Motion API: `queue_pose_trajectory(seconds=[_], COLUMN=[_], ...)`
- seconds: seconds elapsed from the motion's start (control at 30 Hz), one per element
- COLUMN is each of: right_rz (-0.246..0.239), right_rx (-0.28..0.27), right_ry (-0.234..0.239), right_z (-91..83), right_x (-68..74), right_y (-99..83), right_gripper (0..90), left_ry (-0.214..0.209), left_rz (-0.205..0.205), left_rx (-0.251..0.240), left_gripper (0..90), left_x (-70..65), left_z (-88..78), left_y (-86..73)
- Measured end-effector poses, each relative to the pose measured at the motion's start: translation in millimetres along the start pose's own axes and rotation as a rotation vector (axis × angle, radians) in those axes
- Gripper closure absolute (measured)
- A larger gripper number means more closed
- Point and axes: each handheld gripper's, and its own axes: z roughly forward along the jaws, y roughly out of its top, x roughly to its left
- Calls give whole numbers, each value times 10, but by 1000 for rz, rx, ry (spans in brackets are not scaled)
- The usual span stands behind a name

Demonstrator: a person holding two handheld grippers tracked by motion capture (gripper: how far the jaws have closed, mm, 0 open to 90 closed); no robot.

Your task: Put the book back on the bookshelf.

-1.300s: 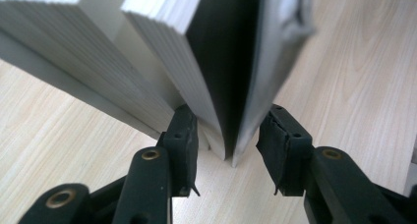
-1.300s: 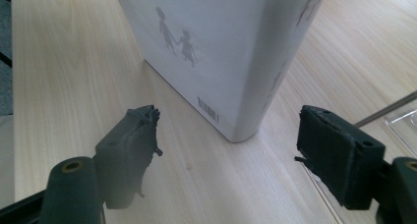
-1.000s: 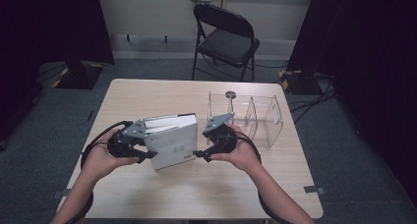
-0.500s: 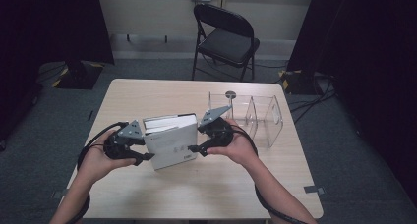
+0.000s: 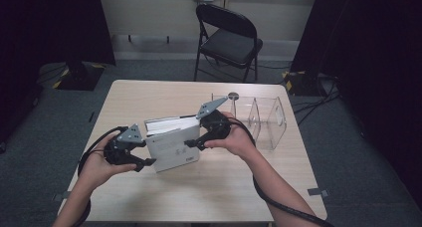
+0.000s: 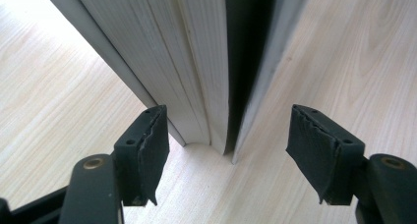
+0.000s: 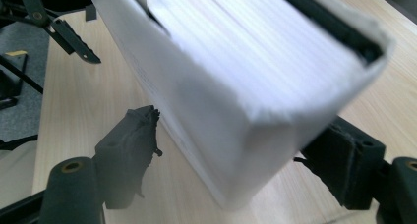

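The left gripper (image 5: 143, 162) sits at about 8 o'clock on the table (image 5: 149, 95), its 2 black jaws spread wide. They have just been opening. In the left gripper view the corner of the book (image 6: 196, 67) lies in the gap between them, but neither ridged rubber pad presses on it; there is bare wood on both sides of the book's edge.

The right gripper (image 5: 191, 143) comes in from about 3 o'clock of the book (image 5: 171, 142) and pinches its spine end. In the right gripper view (image 7: 236, 160) the book's (image 7: 231, 86) corner sits between the 2 pads, the pad at 4 o'clock tight against the cover; the pad at 8 o'clock is right by the other cover, though blur makes the contact hard to judge.

The book is near the middle of the table, standing on an edge and tilted, its far end lifted toward the right gripper. It is a thick block with pale grey, matte covers, small print on the front, and a dense stack of cream page edges. One cover gapes away from the pages, leaving a dark slot.

The table is pale wood with fine straight grain. At 2 o'clock from the book stands a clear plastic rack (image 5: 263, 120) with upright dividers. A black folding chair (image 5: 226, 38) is at 12 o'clock beyond the table.
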Motion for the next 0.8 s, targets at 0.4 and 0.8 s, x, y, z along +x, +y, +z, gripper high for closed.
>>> queue_pose_trajectory(seconds=[0.4,0.8], right_rz=[-47,-42], right_rx=[70,109], right_ry=[60,41], right_z=[-71,-151], right_x=[33,200], right_y=[64,48], right_gripper=[455,523], left_ry=[11,-3], left_rz=[-13,-29], left_rx=[-31,-52], left_gripper=[276,236], left_x=[21,-43], left_z=[-15,131], left_y=[-145,-255])
